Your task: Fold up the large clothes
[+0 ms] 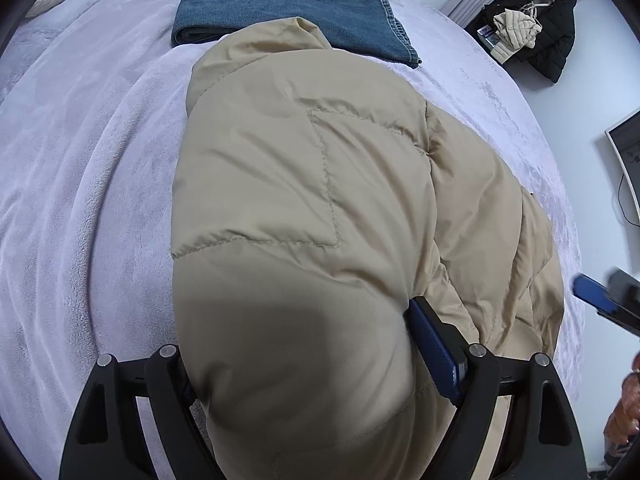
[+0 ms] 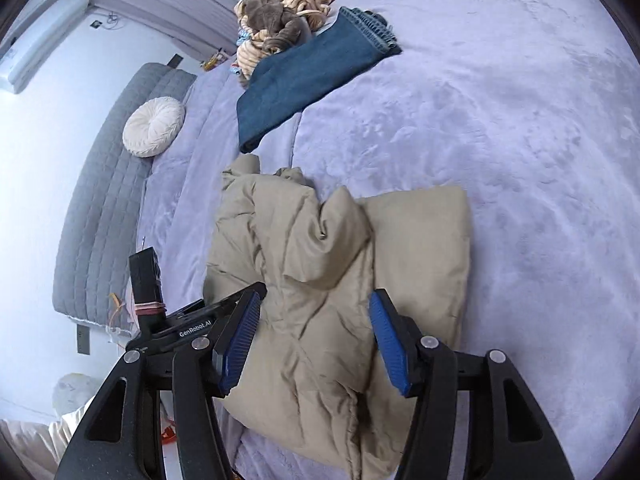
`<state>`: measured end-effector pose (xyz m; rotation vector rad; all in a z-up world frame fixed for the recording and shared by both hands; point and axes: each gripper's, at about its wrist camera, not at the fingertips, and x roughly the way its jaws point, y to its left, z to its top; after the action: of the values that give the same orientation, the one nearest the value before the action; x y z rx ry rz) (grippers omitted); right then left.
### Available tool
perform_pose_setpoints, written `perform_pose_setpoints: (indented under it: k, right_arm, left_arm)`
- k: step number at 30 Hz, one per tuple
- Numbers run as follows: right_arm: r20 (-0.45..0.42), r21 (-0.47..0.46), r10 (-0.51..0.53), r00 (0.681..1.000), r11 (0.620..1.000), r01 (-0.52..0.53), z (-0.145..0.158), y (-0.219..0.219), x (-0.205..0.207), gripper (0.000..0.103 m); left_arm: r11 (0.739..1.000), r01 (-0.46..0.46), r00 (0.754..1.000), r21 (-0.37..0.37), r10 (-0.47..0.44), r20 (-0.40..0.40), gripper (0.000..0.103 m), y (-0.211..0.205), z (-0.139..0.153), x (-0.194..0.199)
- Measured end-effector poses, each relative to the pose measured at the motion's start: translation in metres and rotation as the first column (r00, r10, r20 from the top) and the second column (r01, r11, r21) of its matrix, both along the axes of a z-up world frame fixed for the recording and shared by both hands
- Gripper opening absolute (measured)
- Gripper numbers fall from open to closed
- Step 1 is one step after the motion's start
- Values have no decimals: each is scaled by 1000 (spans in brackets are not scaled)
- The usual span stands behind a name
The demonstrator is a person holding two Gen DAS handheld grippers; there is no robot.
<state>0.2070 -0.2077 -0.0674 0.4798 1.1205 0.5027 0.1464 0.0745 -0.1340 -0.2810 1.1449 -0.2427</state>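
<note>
Left wrist view: the left gripper (image 1: 304, 364) is spread wide around a thick fold of the beige puffer jacket (image 1: 320, 200), apparently clamping the bulk, though one pad is buried in fabric. The right gripper (image 2: 312, 340) is spread, hovering over the jacket's near edge, gripping nothing. The jacket lies bundled on the lavender bed (image 2: 520, 140), partly folded; squaring remains. Beyond lie folded jeans (image 2: 308, 76), seemingly done.

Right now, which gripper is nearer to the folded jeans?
Left. The left gripper, wrapped around the tan jacket, sits closer to the jeans; the right gripper hangs open over the jacket's near end, farther back.
</note>
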Motion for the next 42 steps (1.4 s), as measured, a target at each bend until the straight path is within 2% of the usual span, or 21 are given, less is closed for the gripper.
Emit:
perform_pose_setpoints:
  k: [2, 3, 4, 5, 6, 8, 11, 12, 14, 17, 19, 21, 24, 26, 30, 32, 36, 39, 42]
  right_arm:
    - [-31, -53, -20, 999, 998, 18, -8, 17, 12, 61]
    - [-55, -56, -36, 998, 998, 33, -6, 17, 2, 61]
    - [-87, -35, -57, 995, 998, 54, -18, 18, 7, 60]
    - [-124, -4, -81, 989, 997, 81, -29, 21, 17, 43]
    - [-141, 5, -101, 985, 995, 102, -32, 19, 14, 16]
    - [-157, -72, -148, 976, 988, 138, -45, 22, 23, 11]
    - [-176, -156, -185, 967, 975, 158, -61, 23, 28, 7]
    - [-185, -170, -193, 964, 972, 162, -66, 21, 27, 3]
    - [-197, -182, -210, 958, 968, 175, -76, 16, 25, 2]
    - [-188, -183, -208, 960, 968, 174, -87, 12, 20, 1]
    - [-187, -179, -212, 959, 968, 179, -92, 7, 14, 1]
    - [-182, -166, -212, 960, 969, 182, -97, -2, 8, 1]
    - [-189, -137, -207, 960, 973, 183, -102, -7, 6, 1]
    - [-192, -112, -211, 958, 975, 192, -97, -12, 2, 2]
    - [-164, -109, -198, 966, 977, 182, -68, -14, -18, 4]
    - [-131, -118, -161, 978, 982, 146, -50, -9, -34, 8]
    - [-85, -140, -83, 993, 988, 70, -26, 5, -69, 9]
    - [-87, -170, -34, 996, 985, 19, -27, 17, -90, 9]
    - [-129, -213, -19, 991, 977, -9, -48, 24, -101, 8]
  left_arm:
    - [1000, -2, 1000, 4, 2, -2, 87, 0, 1, -1]
    - [1000, -4, 1000, 7, 4, -2, 87, 0, 2, -2]
    - [1000, -5, 1000, 10, 5, -2, 87, 0, 2, -2]
    - [1000, -12, 1000, 21, 12, -2, 87, 0, 3, -2]
    - [999, -23, 1000, 31, 23, -3, 87, 1, 5, -2]
    - [997, -53, 998, 55, 53, 19, 87, 3, 15, -4]
    - [991, -94, 989, 99, 81, 121, 87, 5, 37, -6]
    - [989, -99, 986, 108, 83, 145, 87, 5, 42, -4]
    - [989, -87, 986, 117, 69, 152, 87, 0, 45, 5]
    - [988, -38, 994, 148, 22, 106, 87, -16, 28, 16]
    - [979, -11, 993, 204, -12, 114, 95, -28, 16, 16]
    - [975, 12, 994, 223, -35, 99, 103, -33, 1, 15]
    - [974, 6, 996, 225, -27, 90, 103, -30, -6, 14]
    - [977, 0, 997, 211, -17, 79, 103, -27, -7, 15]
    - [979, -10, 997, 203, -6, 80, 103, -23, -8, 12]
    - [979, -12, 997, 202, -4, 81, 103, -23, -8, 11]
    - [980, -13, 996, 198, -4, 84, 103, -22, -8, 11]
    - [981, -11, 996, 195, -6, 87, 103, -21, -9, 11]
    - [981, -11, 996, 196, -8, 93, 103, -21, -9, 10]
